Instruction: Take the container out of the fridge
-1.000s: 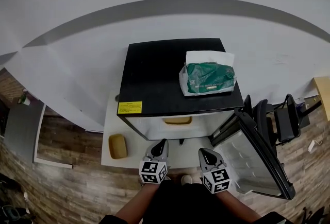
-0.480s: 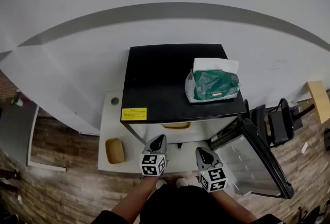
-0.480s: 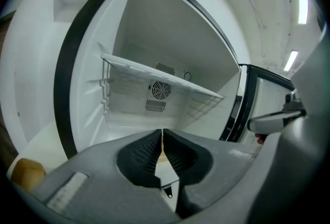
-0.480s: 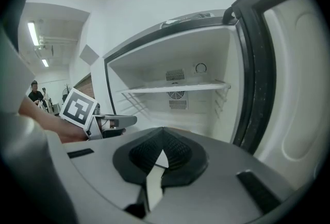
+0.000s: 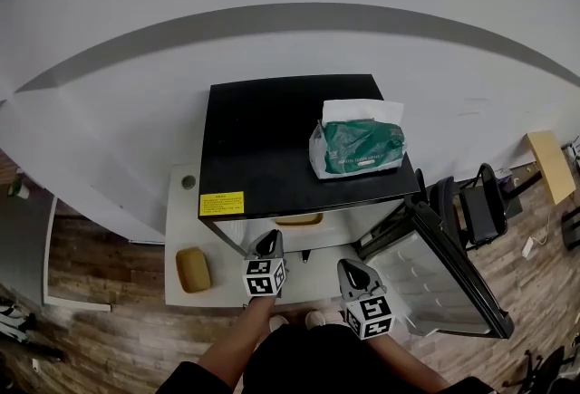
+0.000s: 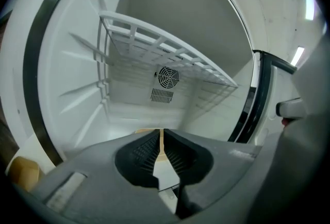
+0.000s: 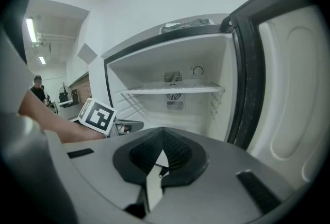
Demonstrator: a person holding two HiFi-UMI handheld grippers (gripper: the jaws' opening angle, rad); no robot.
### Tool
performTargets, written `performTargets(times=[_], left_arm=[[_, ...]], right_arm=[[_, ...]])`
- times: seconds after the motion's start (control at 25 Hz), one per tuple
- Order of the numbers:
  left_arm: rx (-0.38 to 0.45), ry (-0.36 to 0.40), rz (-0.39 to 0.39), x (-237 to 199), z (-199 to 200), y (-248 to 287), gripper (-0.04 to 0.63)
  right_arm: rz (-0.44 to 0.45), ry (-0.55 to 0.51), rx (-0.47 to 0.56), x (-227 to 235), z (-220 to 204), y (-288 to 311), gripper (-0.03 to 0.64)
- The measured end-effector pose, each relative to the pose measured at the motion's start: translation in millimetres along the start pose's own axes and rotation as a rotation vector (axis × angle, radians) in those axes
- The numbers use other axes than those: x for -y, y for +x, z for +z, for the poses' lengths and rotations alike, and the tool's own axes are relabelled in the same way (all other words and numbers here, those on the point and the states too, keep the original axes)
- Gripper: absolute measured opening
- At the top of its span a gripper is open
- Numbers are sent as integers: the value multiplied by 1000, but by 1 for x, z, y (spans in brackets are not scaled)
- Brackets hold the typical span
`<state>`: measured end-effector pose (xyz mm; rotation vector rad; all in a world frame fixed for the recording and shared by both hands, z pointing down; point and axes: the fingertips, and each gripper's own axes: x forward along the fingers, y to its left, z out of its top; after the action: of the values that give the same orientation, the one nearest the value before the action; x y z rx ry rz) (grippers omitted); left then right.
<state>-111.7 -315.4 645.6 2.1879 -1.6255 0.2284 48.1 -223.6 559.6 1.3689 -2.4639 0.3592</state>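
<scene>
Container (image 5: pixel 299 220) low inside the open fridge (image 5: pixel 272 139)
Left gripper (image 5: pixel 268 240) — jaws clenched, empty — points at it from just in front; right gripper (image 5: pixel 350 266), likewise shut on nothing, hangs beside.

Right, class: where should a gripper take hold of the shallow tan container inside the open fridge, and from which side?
Probably its near rim, coming straight in from the front: the tan container sits low in the black-topped fridge, under the wire shelf, door swung right. The shut left gripper must open first.
</scene>
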Motion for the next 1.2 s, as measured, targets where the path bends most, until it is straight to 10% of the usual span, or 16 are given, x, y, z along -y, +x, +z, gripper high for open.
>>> performTargets(times=[0.36,1.2], left_arm=[[-15,-14,56,-8,-4,10,298],[-186,-47,108,-45,-44,101,307]], right_arm=[[7,-30,-12,-6,-7,-8,-6],[-43,-14,-46,6,-21,-39,-6]])
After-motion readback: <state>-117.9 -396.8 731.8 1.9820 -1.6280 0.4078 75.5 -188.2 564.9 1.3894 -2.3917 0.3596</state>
